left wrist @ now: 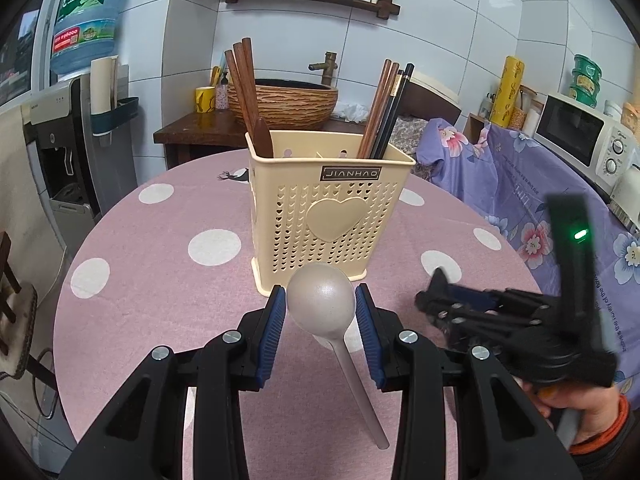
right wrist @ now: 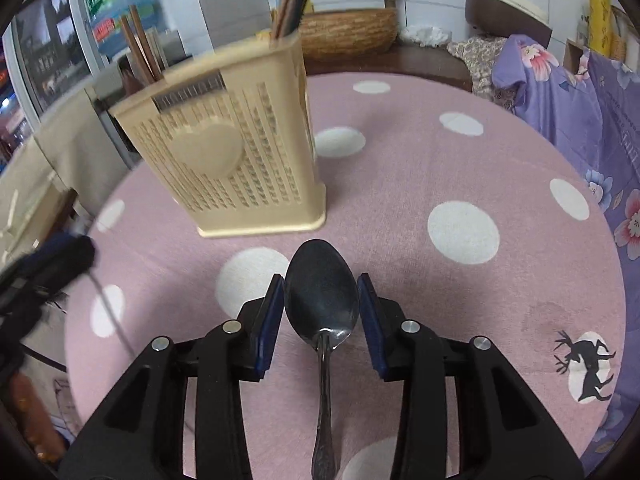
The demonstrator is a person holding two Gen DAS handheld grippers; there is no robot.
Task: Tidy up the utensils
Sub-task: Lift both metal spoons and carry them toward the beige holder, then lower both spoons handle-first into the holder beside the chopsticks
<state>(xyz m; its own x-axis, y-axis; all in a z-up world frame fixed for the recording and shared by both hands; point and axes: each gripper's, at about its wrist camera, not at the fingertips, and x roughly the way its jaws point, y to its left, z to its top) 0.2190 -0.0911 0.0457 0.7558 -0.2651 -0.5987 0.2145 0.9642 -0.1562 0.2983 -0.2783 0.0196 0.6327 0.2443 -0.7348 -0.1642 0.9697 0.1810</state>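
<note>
A cream perforated utensil holder [left wrist: 328, 208] [right wrist: 224, 160] stands on the round pink dotted table [left wrist: 160, 272]. Brown chopsticks [left wrist: 242, 88] and a dark wooden utensil stick out of its left side; more chopsticks [left wrist: 386, 108] lean out of its right side. My left gripper [left wrist: 321, 289] is shut on the bowl of a grey plastic spoon [left wrist: 320, 308], just in front of the holder, handle trailing back towards the camera. My right gripper [right wrist: 320, 278] is shut on the bowl of a metal spoon [right wrist: 322, 300], to the holder's right. Each gripper shows blurred in the other's view.
A water dispenser [left wrist: 60, 152] stands left of the table. Behind it is a wooden counter with a woven basin [left wrist: 288, 104] and tap. A purple floral cloth [left wrist: 520, 200] and a microwave [left wrist: 580, 136] lie to the right. A person's hand [left wrist: 588, 412] holds the right gripper.
</note>
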